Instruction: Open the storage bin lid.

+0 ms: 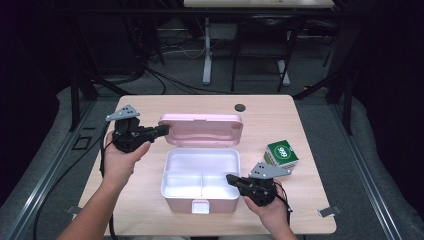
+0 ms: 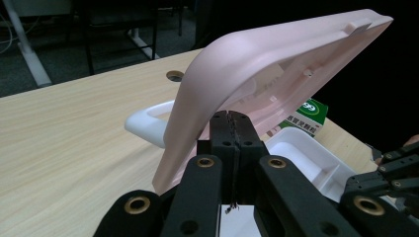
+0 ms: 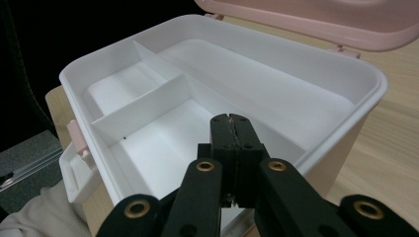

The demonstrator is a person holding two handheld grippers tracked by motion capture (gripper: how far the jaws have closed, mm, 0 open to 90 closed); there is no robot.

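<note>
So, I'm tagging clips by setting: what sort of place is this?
Probably a lab or workshop: a light wooden table behind dark curtains, loose cables on the grey floor, another desk's metal legs behind.

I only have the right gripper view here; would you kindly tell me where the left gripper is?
Observer: The left gripper is at the left end of the raised lid, jaws shut, tips by its inner face.
Operator: Thank you. Is anything else lying nearby?
Observer: A green box stands to the right of the case, just beyond the right gripper.
Operator: How far open is the lid?
Observer: It stands about upright behind the case, leaning slightly back.
</note>
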